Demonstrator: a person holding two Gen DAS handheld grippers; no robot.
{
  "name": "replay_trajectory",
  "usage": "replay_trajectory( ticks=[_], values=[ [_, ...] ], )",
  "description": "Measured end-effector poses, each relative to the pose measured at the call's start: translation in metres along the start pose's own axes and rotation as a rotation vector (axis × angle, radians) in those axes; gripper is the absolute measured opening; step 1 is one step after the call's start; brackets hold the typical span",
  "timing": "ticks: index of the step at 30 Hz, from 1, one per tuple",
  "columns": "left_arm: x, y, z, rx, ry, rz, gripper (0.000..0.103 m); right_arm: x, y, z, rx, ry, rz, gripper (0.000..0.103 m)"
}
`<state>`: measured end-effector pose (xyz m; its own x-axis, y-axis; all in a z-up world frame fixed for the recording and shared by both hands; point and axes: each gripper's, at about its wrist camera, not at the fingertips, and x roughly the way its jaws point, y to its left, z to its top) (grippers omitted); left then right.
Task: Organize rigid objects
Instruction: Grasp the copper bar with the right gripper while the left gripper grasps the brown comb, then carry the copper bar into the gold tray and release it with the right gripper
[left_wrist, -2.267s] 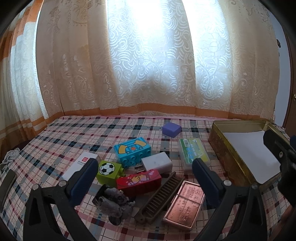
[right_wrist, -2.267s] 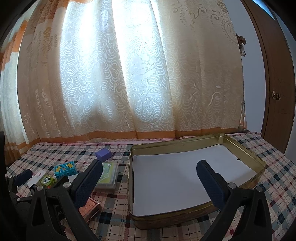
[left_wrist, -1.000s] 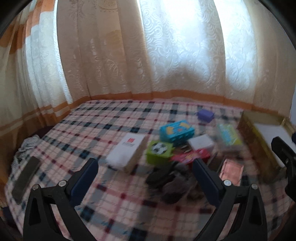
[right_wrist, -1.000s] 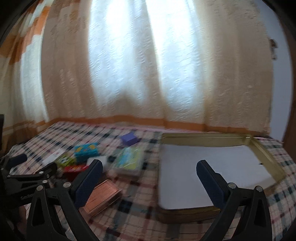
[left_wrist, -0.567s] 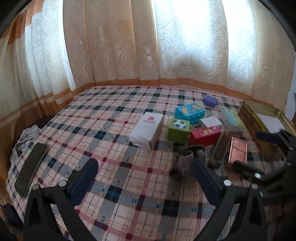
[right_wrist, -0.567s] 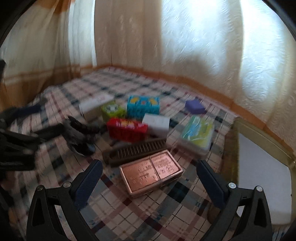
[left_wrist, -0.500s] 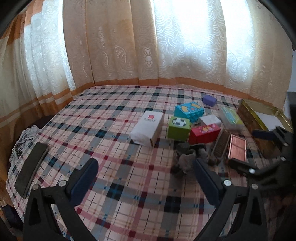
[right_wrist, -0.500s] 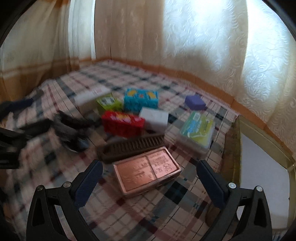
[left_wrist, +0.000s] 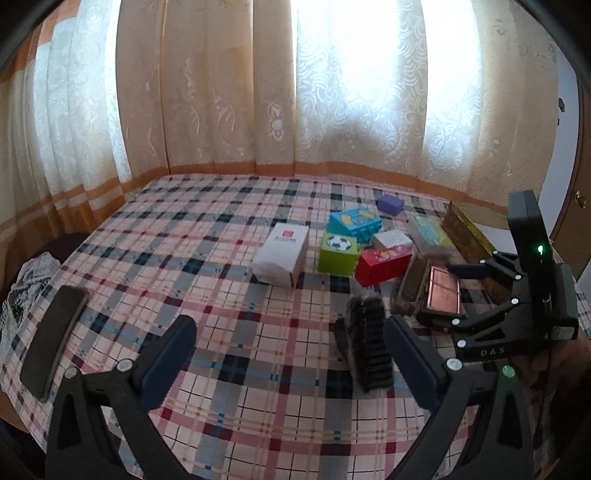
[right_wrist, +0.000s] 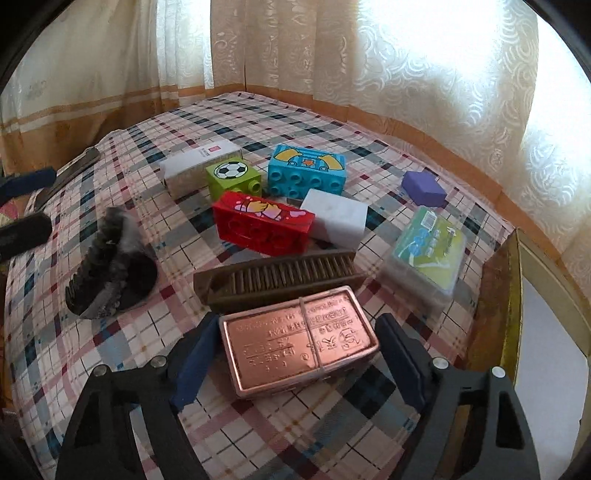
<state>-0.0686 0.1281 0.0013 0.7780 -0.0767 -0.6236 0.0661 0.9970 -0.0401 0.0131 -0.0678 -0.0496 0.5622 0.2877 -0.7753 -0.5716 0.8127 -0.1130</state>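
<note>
The right tool (right_wrist: 297, 358) sat low over the plaid cloth (right_wrist: 258, 424) with its jaws spread to either side of the copper-coloured tin (right_wrist: 299, 341); they had just been closing in, yet a narrow gap showed at each blue pad (right_wrist: 194, 360), so whether either pad pressed on the tin could not be told. The tin lay just in front of a brown comb (right_wrist: 280, 278), with a red block (right_wrist: 263, 223), a white block (right_wrist: 336, 218), a blue block (right_wrist: 306, 175) and a green football block (right_wrist: 233, 179) behind it. A gold tray (right_wrist: 511, 295) stood at the right, cut off by the frame edge. The left tool (left_wrist: 290, 354) hung spread wide and empty above the cloth, its right pad just beside a dark bristled object (left_wrist: 367, 343) too blurred to name. In the left wrist view the right tool (left_wrist: 448, 291) covered part of the tin (left_wrist: 443, 290).
</note>
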Motion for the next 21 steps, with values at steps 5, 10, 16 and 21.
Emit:
replay_trajectory(
  ticks=[5,10,16,21],
  values=[
    [0.012,-0.014,-0.001,-0.013,0.041,-0.047,0.103,-0.014,0.0,-0.008,0.001,-0.025,0.004,0.085],
    [0.028,-0.038,-0.004,0.018,0.082,-0.059,0.103,-0.04,-0.005,-0.009,0.047,-0.121,0.015,0.085],
    [0.05,-0.048,-0.004,0.025,0.147,0.008,0.089,-0.048,-0.008,-0.007,0.077,-0.173,0.011,0.085],
    [0.07,-0.047,-0.008,0.002,0.219,0.002,0.059,-0.052,-0.005,-0.007,0.073,-0.198,-0.002,0.085]
  ],
)
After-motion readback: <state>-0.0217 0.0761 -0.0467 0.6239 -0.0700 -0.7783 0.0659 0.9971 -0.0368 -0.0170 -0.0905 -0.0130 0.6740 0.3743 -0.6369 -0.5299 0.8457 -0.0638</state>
